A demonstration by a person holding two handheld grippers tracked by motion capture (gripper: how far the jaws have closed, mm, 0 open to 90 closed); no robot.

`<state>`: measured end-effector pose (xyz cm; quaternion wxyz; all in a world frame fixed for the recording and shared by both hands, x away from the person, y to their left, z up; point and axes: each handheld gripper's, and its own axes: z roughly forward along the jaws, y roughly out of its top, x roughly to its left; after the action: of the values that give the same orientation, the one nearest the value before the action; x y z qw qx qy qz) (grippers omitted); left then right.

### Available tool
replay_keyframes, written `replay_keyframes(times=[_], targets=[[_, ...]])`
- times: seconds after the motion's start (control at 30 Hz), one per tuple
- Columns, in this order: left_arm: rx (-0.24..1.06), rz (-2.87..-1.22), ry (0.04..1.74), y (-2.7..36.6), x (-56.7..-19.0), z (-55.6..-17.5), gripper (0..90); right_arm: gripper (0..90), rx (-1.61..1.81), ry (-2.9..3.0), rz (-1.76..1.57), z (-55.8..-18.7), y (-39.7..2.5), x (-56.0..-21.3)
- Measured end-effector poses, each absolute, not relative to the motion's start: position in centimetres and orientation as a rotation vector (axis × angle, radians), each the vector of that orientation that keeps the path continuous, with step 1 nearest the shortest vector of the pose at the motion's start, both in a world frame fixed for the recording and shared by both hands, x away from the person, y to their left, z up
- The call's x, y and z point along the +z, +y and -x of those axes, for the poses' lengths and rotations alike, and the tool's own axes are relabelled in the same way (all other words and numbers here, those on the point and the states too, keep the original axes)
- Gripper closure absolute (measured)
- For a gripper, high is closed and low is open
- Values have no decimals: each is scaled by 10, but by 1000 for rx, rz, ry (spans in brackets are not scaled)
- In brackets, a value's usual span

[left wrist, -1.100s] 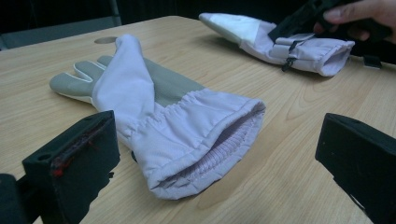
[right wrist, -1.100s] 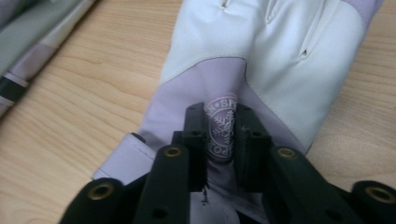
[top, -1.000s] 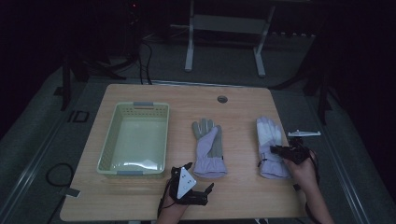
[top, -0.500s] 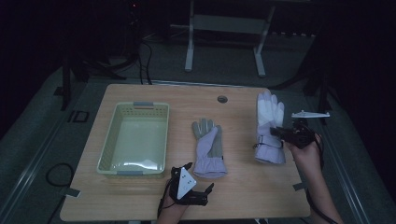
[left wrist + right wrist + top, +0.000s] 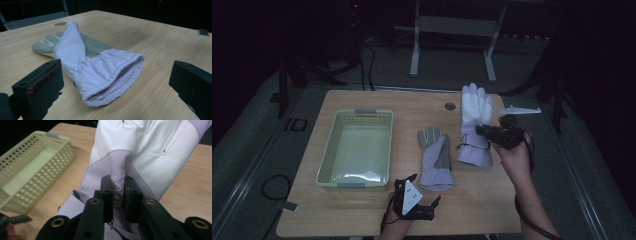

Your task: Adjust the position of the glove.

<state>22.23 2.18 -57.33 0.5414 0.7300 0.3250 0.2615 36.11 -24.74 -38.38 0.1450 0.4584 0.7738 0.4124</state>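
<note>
We have the white glove (image 5: 475,122) off the table (image 5: 362,210) now: our right gripper (image 5: 482,131) is pinching a fold of its lilac part, with the jaws pressed together on the cloth, and the glove hangs above the far right part of the table. One second ago it was lying flat near the right edge; half a second ago it was only partly raised. We judge that carrying it to the green basket (image 5: 328,159) is the step in hand. Our left gripper (image 5: 424,192) has not moved; it rests near the front edge, jaws spread wide, facing the cuff of the grey glove (image 5: 100,67), which lies flat beside the basket
</note>
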Motion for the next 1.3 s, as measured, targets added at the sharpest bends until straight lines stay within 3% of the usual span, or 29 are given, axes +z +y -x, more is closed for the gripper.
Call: replay_keyframes(times=[0.27,0.47,0.9,1.13,1.3], targets=[[625,-1725,774,22,-573,-222,0,799,1192,2297,-1295,-357,-199,-393],[625,-1724,774,22,-573,-221,0,799,1120,2364,-1333,-354,-169,-426],[611,-1745,765,21,-574,-222,0,798,912,2431,-1449,-370,-156,-496],[599,-1745,766,21,-574,-223,0,787,905,2446,-1450,-373,-157,-501],[592,-1745,764,21,-574,-223,0,706,923,2459,-1451,-374,-156,-503]])
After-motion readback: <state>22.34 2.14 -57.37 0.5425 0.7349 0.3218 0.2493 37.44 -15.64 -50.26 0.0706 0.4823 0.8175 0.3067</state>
